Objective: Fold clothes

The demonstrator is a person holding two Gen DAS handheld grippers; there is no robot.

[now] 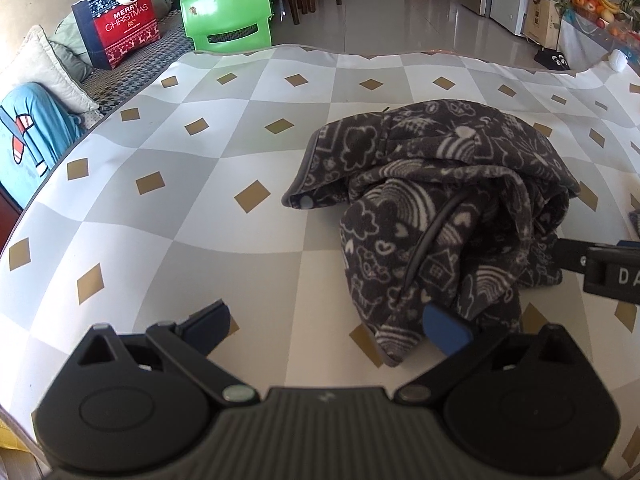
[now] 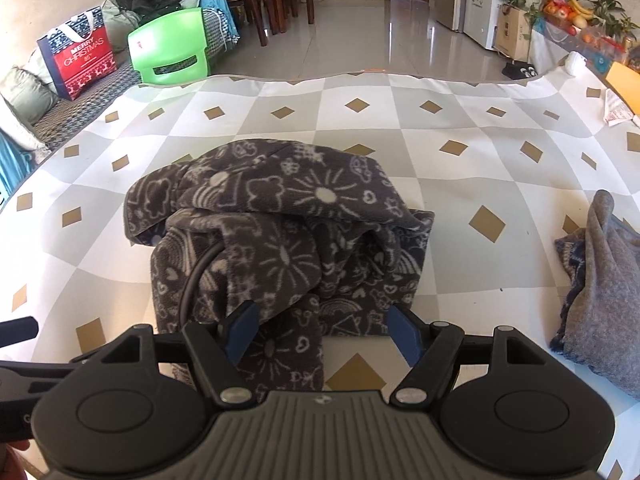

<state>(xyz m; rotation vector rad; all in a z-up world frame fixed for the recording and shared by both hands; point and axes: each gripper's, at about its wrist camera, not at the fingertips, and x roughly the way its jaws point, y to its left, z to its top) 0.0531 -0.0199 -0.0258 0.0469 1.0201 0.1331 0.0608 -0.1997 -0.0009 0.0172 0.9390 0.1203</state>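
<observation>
Two grippers, one garment. Item: dark patterned fleece garment (image 2: 280, 240), crumpled in a heap on the checked table cover (image 1: 200, 200), unfolded.

Left gripper (image 1: 332, 324): jaws wide apart, holding nothing. In its own view the heap sits at about 1 o'clock; a corner of cloth hangs down just beside the right-hand blue pad, contact uncertain.

Right gripper (image 2: 320, 334): jaws standing well apart, nothing pinched. In its own view the heap fills 12 o'clock, and a strip of fleece runs down between the pads without being pressed.

Handling note (judgement): take an edge or hem rather than the bulk, one gripper to each corner, then lift and spread flat before any fold. Beware the dark cord (image 2: 196, 276) snagging.

Also present: grey cloth (image 2: 600, 280) at 3 o'clock, well apart.
</observation>
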